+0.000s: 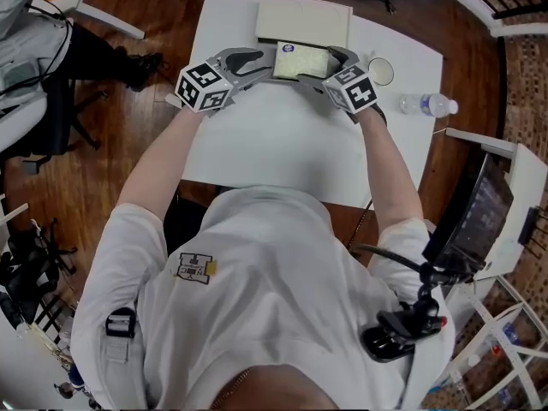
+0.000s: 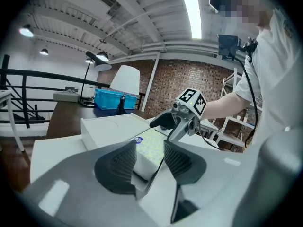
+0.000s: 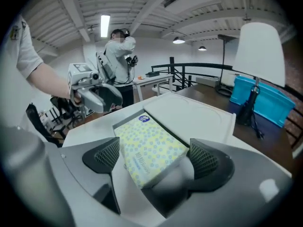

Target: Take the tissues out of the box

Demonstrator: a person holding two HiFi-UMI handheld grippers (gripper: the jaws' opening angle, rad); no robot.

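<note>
A tissue pack (image 1: 300,61) with a yellow-green dotted wrapper lies in a shallow open box (image 1: 282,74) at the far side of the white table (image 1: 282,144). The box's flat white lid (image 1: 304,20) lies just beyond it. My left gripper (image 1: 261,65) is at the pack's left end and my right gripper (image 1: 336,62) at its right end. In the left gripper view the jaws (image 2: 149,151) stand apart with the box's near corner and the pack (image 2: 152,137) between them. In the right gripper view the jaws (image 3: 154,150) stand wide around the pack's end (image 3: 142,148), with a gap beside the left pad (image 3: 105,156).
A round cup (image 1: 380,71) and a lying water bottle (image 1: 428,104) are at the table's right edge. A screen on a stand (image 1: 479,212) is to the right and a chair (image 1: 34,101) to the left. Another person (image 3: 118,51), a lamp (image 3: 255,46) and a blue bin (image 3: 265,98) are behind.
</note>
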